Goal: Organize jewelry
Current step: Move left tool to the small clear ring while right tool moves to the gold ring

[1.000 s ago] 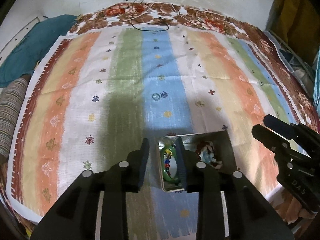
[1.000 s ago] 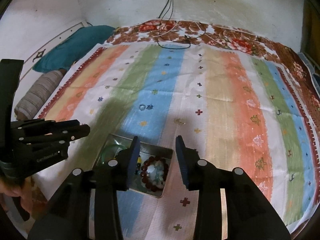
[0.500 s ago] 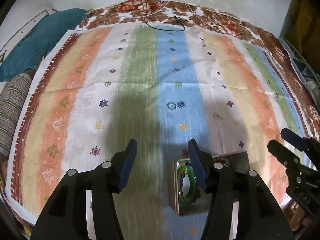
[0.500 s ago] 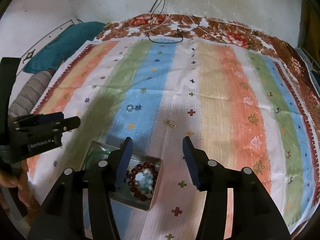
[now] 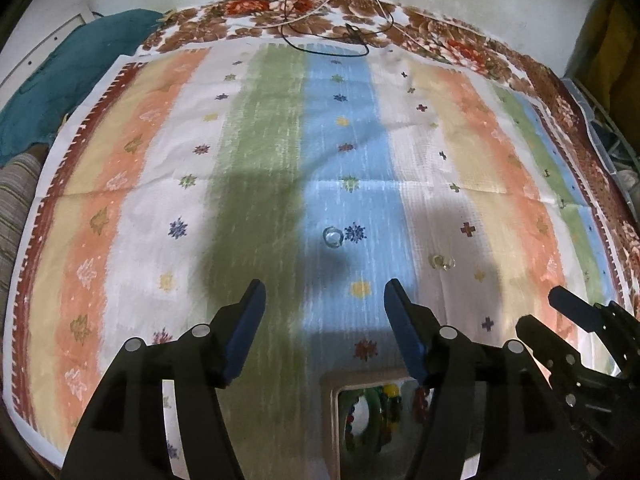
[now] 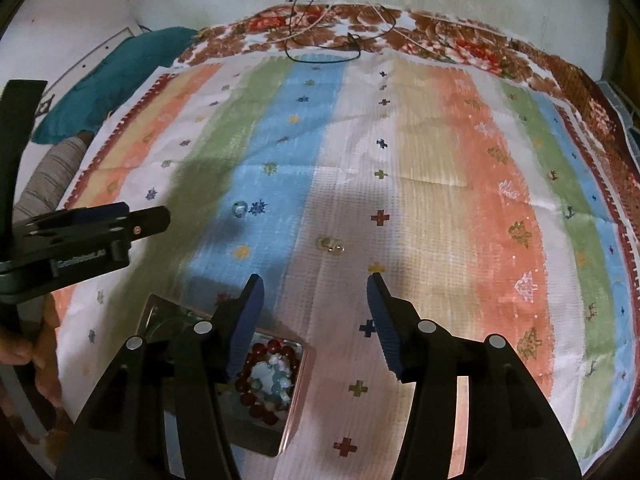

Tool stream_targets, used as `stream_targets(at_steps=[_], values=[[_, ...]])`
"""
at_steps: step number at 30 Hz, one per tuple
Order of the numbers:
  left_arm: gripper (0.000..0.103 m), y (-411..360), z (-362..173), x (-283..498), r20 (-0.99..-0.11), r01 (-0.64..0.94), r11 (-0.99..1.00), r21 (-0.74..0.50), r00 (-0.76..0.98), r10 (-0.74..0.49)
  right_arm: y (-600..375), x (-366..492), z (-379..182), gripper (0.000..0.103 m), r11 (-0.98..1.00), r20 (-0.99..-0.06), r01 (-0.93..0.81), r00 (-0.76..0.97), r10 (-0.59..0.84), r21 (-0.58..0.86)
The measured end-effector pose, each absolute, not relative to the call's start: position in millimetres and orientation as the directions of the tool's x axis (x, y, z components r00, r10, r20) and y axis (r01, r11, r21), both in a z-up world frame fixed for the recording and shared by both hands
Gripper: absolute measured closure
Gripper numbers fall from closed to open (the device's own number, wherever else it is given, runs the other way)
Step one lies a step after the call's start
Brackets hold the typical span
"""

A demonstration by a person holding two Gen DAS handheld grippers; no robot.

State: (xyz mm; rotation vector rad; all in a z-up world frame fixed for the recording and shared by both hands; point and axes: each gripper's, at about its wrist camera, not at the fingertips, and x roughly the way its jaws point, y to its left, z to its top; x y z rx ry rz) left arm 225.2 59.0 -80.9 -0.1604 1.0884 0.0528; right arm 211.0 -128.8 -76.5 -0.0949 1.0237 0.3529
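Observation:
A small metal tin lies on the striped cloth near me. It holds a green beaded bangle and a dark red bead bracelet. A clear glass ring lies on the blue stripe. A pair of small pale earrings lies on the white stripe. My left gripper is open and empty above the cloth, short of the ring. My right gripper is open and empty, just short of the earrings.
A striped cloth covers the bed. Black and white cables lie at its far edge by the wall. A teal pillow and a striped bolster lie at the left. Clutter stands at the far right.
Both grippers have opened wide and drawn back from the tin, which has slid toward the bottom of each view. The left gripper was among the tin's contents a second ago.

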Motion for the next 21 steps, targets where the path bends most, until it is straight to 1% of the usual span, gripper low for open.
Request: stream_targets(at_steps=[12, 21], values=[[0.039, 53.7, -99.7, 250.0, -0.903, -0.095, 0.993, -0.076, 0.43, -0.028, -122.2, 235.1, -92.5, 0.049, 0.946, -0.866, -0.319, 0.456, 0.203, 0.054], [0.039, 57.5, -118.6, 273.0, -0.921, -0.09, 0.993, -0.08, 0.389, -0.039, -110.8, 252.0, -110.2, 0.049, 0.943, -0.885, -0.332, 0.428, 0.182, 0.033]])
